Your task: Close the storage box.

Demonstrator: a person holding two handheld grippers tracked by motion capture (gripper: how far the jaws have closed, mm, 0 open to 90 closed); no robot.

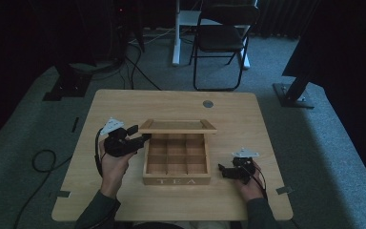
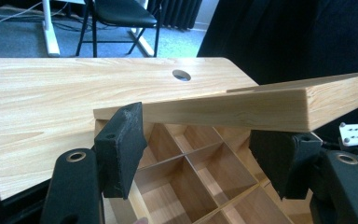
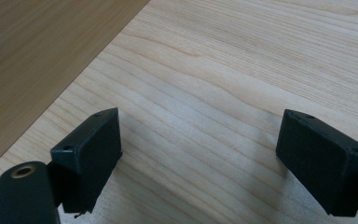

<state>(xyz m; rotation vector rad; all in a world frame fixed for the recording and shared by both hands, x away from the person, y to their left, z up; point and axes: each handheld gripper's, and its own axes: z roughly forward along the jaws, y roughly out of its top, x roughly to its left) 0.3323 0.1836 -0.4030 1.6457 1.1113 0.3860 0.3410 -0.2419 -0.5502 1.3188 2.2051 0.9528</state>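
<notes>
Pale wood-grain tea box, white "TEA" lettering; black jaws.

Dark green sleeves, black left claw, black right claw, grey three-cornered plates, trailing black cables

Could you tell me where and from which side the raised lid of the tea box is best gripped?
Grip the lid by its left side rail, coming from the box's left. It is lifted clear of the box, so that thin rail is exposed, and the left gripper already has its jaws open right below it.
</notes>
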